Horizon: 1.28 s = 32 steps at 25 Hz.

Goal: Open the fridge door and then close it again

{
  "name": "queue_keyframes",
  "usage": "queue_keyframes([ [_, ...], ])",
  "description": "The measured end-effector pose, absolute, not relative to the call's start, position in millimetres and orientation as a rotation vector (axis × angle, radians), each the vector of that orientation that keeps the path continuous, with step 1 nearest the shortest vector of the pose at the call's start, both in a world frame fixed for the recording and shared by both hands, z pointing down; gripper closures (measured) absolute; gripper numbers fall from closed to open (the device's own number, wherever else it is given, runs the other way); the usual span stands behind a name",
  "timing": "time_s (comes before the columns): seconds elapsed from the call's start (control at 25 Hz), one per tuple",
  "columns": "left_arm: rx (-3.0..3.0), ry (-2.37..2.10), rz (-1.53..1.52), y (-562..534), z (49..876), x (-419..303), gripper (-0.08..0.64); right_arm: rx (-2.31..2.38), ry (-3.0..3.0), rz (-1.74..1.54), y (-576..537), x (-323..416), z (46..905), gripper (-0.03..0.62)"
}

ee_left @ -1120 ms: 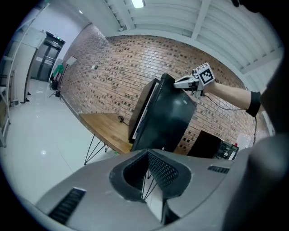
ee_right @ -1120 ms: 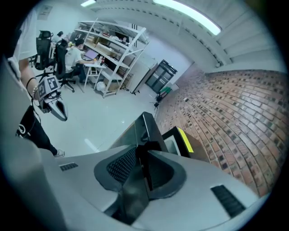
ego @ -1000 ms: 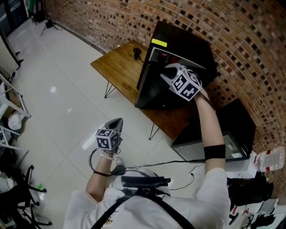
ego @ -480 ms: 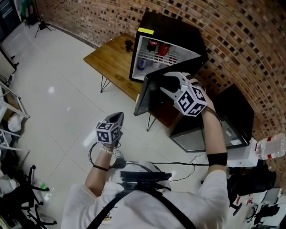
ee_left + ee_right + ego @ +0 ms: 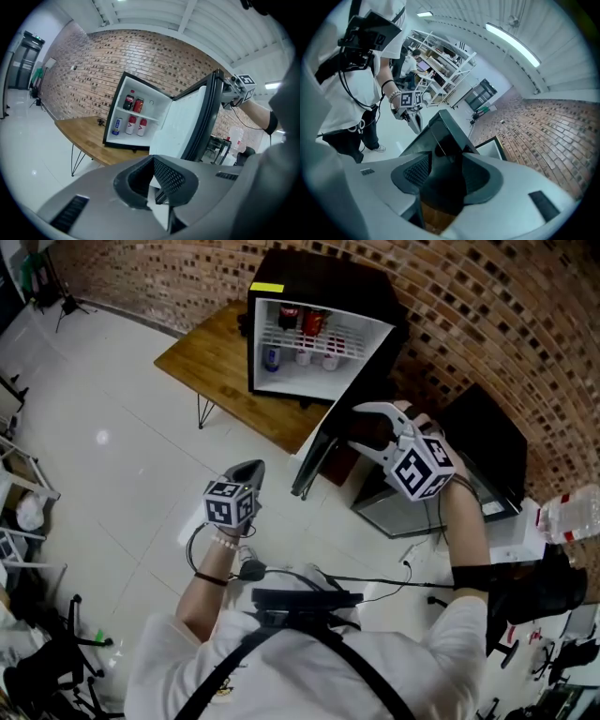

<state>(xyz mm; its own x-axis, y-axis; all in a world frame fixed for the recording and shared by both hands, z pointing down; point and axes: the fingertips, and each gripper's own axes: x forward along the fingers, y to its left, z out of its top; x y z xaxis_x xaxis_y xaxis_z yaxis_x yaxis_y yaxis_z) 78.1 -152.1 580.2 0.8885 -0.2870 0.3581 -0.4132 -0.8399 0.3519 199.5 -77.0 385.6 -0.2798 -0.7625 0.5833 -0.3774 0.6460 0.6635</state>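
Red-brown brick wall along far side. Floor pale glossy tile, lamp glare on it. Wooden bench on thin black hairpin legs, against wall. Low dark cabinet just beside bench. Tripod in far corner. White beamed ceiling, long tube light. Cluttered white shelving racks across room. Dark doorway at far end, green sign above.

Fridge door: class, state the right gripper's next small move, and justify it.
Probably swing the fridge door back toward the cabinet: the door stands wide open, and the right gripper has its jaws, which have just been opening, astride the door's edge, so closing is what remains.
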Motion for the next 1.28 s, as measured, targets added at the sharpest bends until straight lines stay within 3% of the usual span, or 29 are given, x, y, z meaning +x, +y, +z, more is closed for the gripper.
queue_keyframes([
  [0.72, 2.653, -0.452, 0.404, -54, 580, 175, 0.560, 0.873, -1.783, -0.555, 43, 293, 384, 0.350],
  [1.28, 2.658, -0.478, 0.407, -40, 572, 176, 0.560, 1.119, -1.884, -0.521, 71, 332, 369, 0.351],
])
